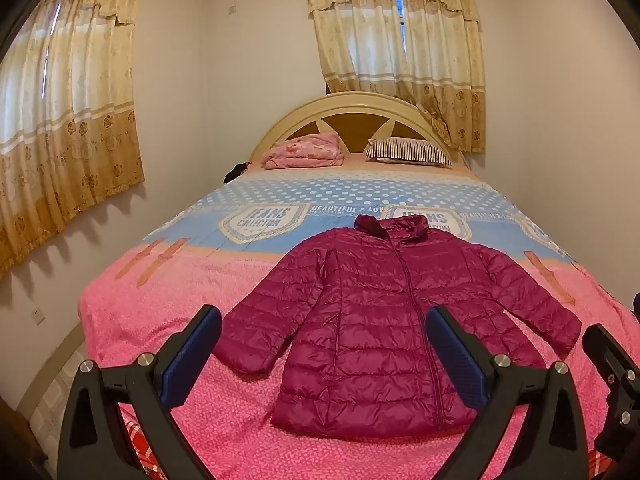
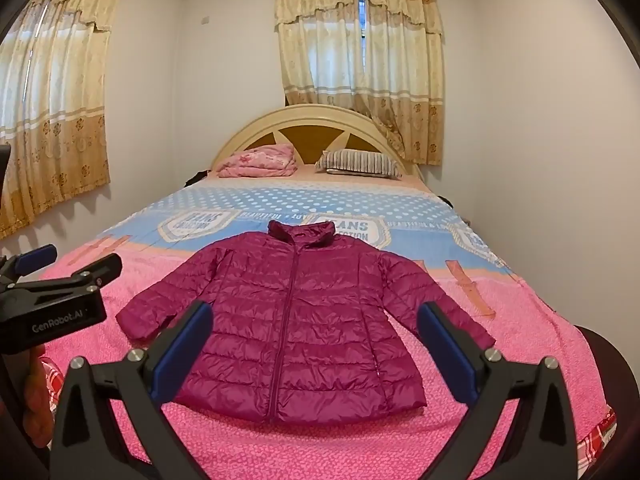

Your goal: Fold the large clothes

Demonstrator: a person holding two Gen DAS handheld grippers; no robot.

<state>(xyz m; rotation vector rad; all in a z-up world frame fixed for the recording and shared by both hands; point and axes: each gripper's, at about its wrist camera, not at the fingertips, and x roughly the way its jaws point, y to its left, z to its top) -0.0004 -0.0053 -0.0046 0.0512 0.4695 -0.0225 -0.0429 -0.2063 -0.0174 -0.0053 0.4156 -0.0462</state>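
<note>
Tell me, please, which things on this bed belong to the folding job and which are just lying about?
Job:
magenta puffer jacket, spread flat and zipped
left gripper, open
right gripper, open

Lying about:
pink folded blanket
striped pillow
bedspread
curtains

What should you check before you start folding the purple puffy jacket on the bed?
1. Jacket lies flat, front up on the bed: ok.
2. Zipper closed: ok, it looks zipped to the collar.
3. Both sleeves spread out and easy to reach: ok, left sleeve and right sleeve angle away from the body.
4. Left gripper open and holding nothing: ok.
5. Right gripper open and holding nothing: ok.
6. Nothing lying on the jacket: ok; the pink bundle and striped pillow sit far off by the headboard.
</note>
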